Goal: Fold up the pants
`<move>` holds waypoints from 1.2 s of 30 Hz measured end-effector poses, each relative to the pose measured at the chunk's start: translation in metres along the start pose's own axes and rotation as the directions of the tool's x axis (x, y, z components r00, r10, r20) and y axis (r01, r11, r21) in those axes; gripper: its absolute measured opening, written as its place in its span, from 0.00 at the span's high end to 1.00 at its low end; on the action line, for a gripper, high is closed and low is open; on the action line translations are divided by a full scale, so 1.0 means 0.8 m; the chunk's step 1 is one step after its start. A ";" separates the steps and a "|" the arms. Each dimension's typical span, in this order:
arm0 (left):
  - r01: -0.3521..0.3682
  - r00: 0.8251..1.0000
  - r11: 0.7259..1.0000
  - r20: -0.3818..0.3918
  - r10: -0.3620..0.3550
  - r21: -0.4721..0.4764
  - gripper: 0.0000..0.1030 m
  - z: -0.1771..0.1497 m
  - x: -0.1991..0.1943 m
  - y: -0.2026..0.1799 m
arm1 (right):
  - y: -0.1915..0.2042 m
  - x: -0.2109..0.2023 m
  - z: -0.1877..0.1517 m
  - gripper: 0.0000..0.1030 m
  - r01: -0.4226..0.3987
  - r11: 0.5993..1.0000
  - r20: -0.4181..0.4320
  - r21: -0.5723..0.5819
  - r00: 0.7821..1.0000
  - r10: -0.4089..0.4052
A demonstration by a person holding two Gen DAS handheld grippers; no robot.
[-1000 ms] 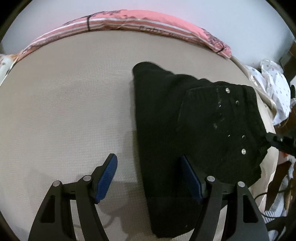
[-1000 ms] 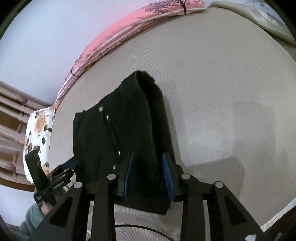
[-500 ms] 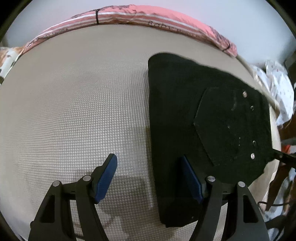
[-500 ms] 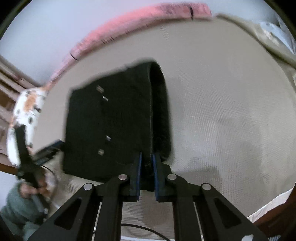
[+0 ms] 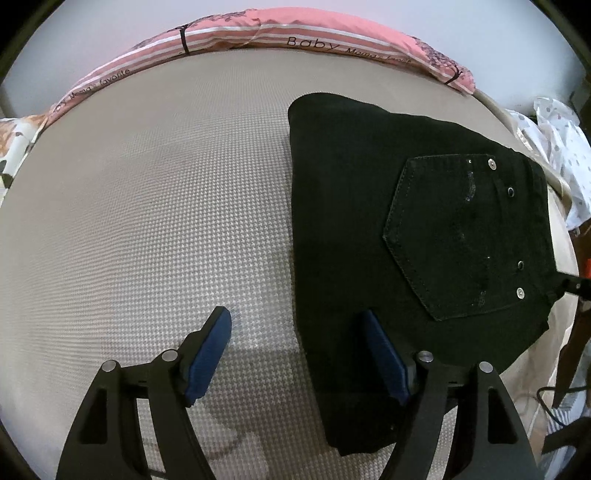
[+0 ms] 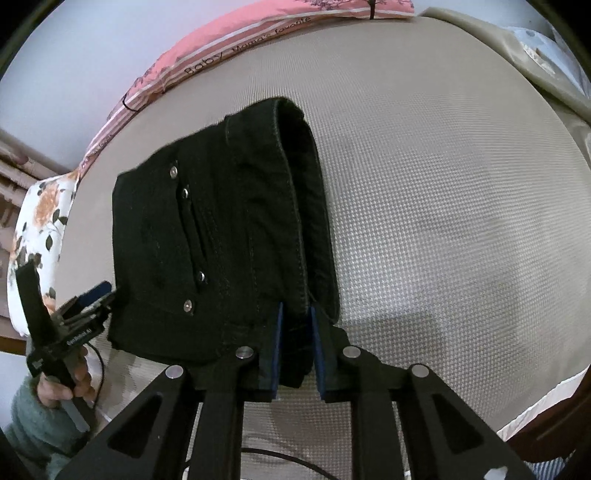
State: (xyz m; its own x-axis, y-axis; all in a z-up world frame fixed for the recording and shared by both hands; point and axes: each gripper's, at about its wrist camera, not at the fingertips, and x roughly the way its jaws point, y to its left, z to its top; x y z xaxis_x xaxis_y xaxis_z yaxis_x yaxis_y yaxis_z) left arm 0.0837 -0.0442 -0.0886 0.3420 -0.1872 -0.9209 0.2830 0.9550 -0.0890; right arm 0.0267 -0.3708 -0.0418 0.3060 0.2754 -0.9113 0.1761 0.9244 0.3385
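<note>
Black pants (image 5: 424,229) lie folded on the beige mattress (image 5: 147,221), back pocket and rivets facing up. My left gripper (image 5: 293,315) straddles their near left edge. Its left finger is over bare mattress and its right finger is over the cloth. The jaws are opening and the pads press on nothing. In the right wrist view the pants (image 6: 207,236) show a thick rolled fold along their right side. My right gripper (image 6: 295,310) holds the near end of that fold between its pads, and its jaws are opening slightly. The left gripper (image 6: 85,299) shows at the pants' left edge.
A pink striped pillow (image 5: 295,33) runs along the mattress's far edge. A floral pillow (image 6: 40,221) lies at one side and a dotted white cloth (image 5: 561,147) at the other. A hand in a green sleeve (image 6: 33,417) holds the left gripper. Cables trail near the bed's edge.
The raised top layer of the pants has come down flat on the mattress. The right gripper closed on the folded edge, then eased a little. The left gripper has stayed wide.
</note>
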 end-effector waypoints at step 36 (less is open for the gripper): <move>0.448 0.860 0.836 -0.103 -0.500 -0.316 0.27 0.063 0.037 0.059 | -0.067 0.078 0.066 0.49 -0.504 0.861 -0.110 0.068 0.854 0.509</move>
State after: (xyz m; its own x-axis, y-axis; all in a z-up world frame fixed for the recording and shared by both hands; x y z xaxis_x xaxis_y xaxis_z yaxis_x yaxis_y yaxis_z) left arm 0.1520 -0.0159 -0.1009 0.0601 -0.6143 -0.7868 0.1068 0.7876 -0.6068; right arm 0.0856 -0.4167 -0.1046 0.2477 0.7345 -0.6317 0.0605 0.6391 0.7668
